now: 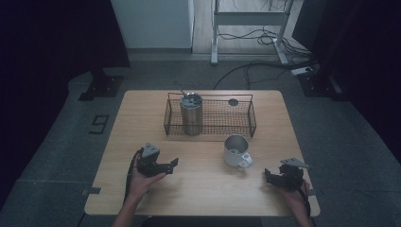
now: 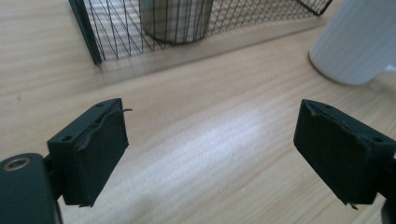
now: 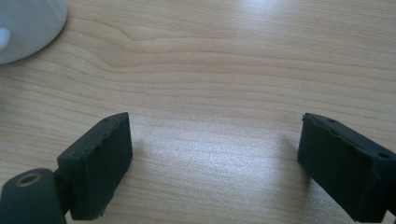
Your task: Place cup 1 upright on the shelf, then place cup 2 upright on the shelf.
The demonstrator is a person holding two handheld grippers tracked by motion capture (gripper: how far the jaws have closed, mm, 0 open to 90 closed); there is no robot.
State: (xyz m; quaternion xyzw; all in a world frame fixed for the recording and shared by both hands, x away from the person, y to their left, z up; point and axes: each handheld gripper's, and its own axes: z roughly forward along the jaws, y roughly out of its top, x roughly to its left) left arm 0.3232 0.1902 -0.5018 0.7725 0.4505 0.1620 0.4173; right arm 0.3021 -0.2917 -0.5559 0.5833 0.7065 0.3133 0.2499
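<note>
Both tongs rest low on the pale wood-grain table (image 1: pixel 198 184), jaws apart and empty — likely a pause between grabs. Ahead and to the right of the left gripper (image 1: pixel 171 164) sits the ribbed white ceramic mug (image 1: pixel 236 151), upright, within easy reach; the right gripper (image 1: pixel 267 174) lies just beside it. Beyond — a black wire-mesh basket (image 1: pixel 246 124) cradling a brushed steel tumbler (image 1: pixel 191 113)
</note>
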